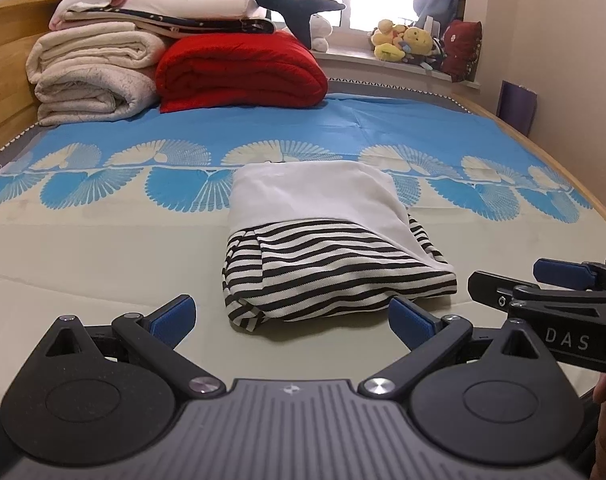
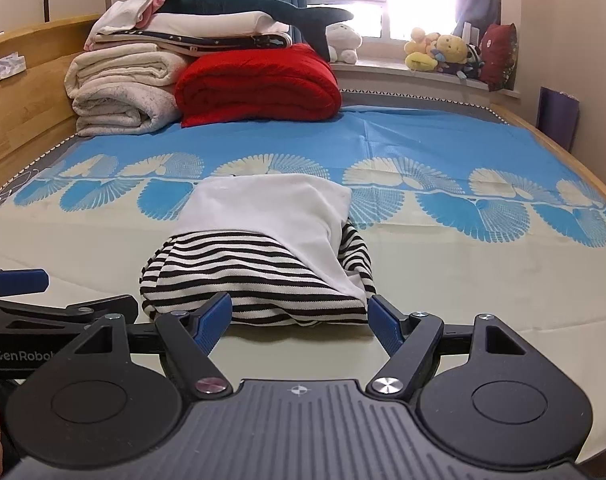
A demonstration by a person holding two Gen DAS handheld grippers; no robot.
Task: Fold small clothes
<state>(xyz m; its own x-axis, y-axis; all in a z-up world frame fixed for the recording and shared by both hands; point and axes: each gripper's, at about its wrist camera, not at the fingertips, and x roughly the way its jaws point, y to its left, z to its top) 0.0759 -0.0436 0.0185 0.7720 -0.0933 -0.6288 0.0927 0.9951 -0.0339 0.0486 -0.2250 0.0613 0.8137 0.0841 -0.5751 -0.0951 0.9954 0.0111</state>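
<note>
Here both hand-held grippers, left hand-held gripper [image 1: 291, 322] and right hand-held gripper [image 2: 301, 322], gape before folded garment [image 1: 331, 248].

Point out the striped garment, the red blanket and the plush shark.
striped garment [image 1: 335, 280]: left wrist view, on its striped front fold.
red blanket [image 1: 243, 68]: left wrist view, middle of the folded bundle.
plush shark [image 2: 239, 2]: right wrist view, on its dark body.

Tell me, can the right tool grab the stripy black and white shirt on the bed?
Probably yes. The right tool is open, and the folded black-and-white striped garment lies just beyond its blue pads, with nothing between them.
</note>
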